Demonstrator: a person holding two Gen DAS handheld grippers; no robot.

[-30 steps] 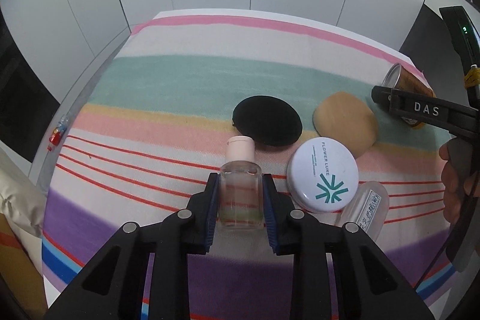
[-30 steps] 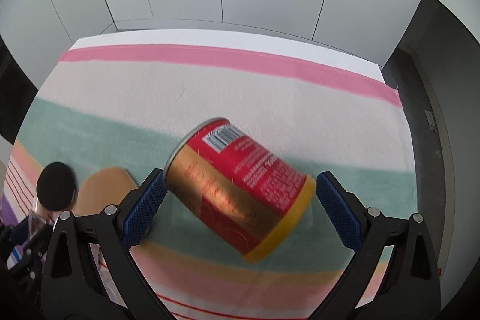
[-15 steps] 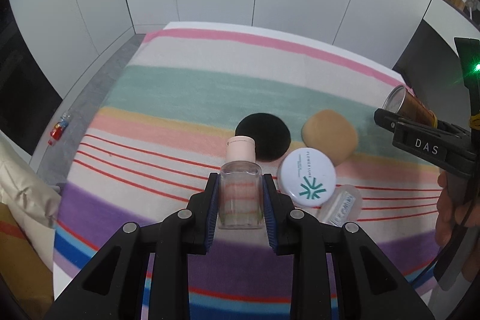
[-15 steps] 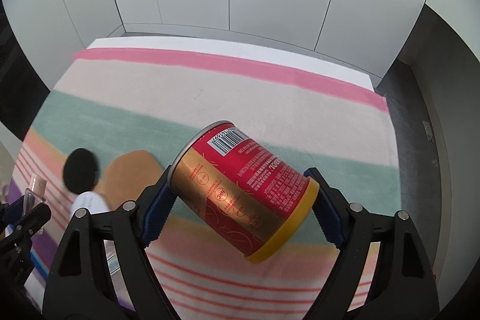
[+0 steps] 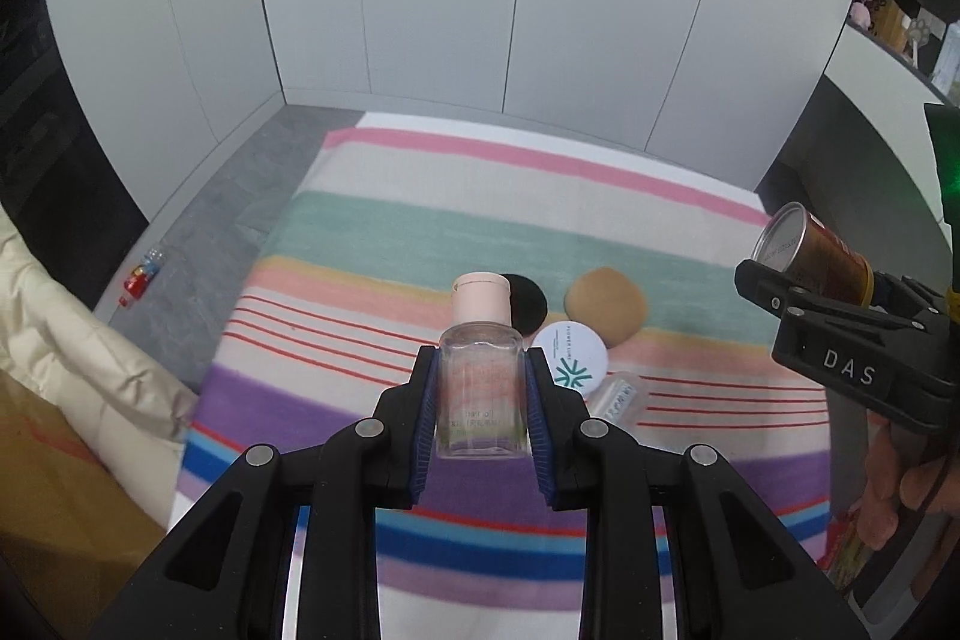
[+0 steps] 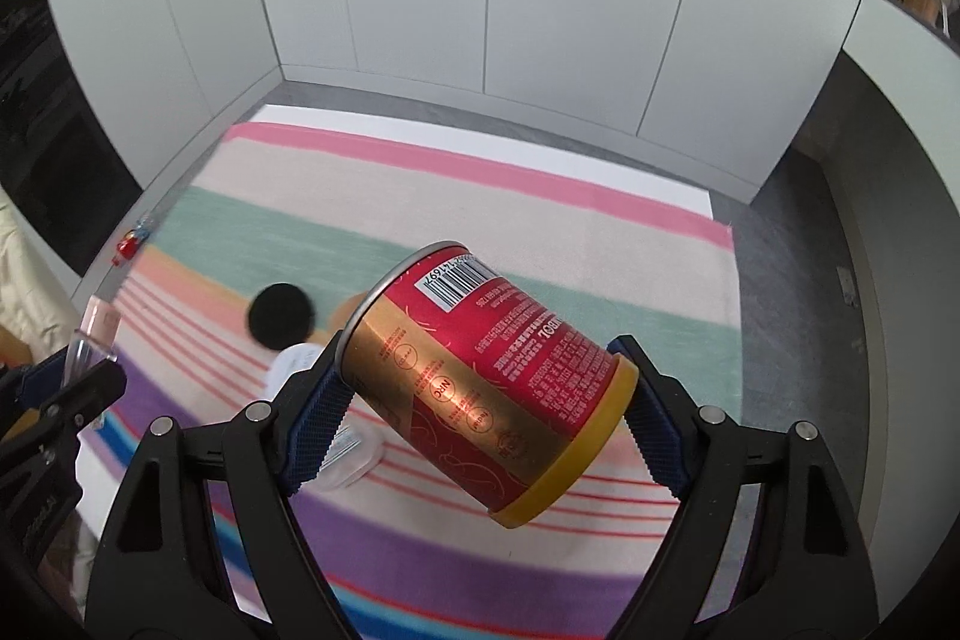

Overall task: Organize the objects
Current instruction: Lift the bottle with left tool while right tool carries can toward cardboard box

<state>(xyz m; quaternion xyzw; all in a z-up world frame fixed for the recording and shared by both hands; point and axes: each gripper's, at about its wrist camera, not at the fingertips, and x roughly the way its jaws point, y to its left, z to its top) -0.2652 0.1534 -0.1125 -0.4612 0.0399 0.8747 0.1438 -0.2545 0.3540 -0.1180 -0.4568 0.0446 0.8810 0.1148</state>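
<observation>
Clear bottle [image 5: 478,397] with a pale pink cap sits at the centre of the left wrist view, upright between the blue pads of the left gripper [image 5: 478,400], whose jaws are narrow and pressed on both of its sides. It hangs above the striped rug [image 5: 372,232] on the floor. Behind it on the rug, toward the middle of the frame, lie a black round puff [image 5: 531,304], a tan round puff [image 5: 606,303], a white round compact [image 5: 573,361] with a green mark, and a small clear bottle [image 5: 618,397] lying on its side just right of the compact.

At the right edge of that view, a hand [image 5: 900,490] carries the right gripper [image 6: 480,400]. In the right wrist view its jaws stand fairly wide, clamped on a red and gold can [image 6: 486,382] with a yellow rim, tilted with its metal end toward the upper left. A small red toy [image 5: 139,277] lies on the grey floor at the left.
</observation>
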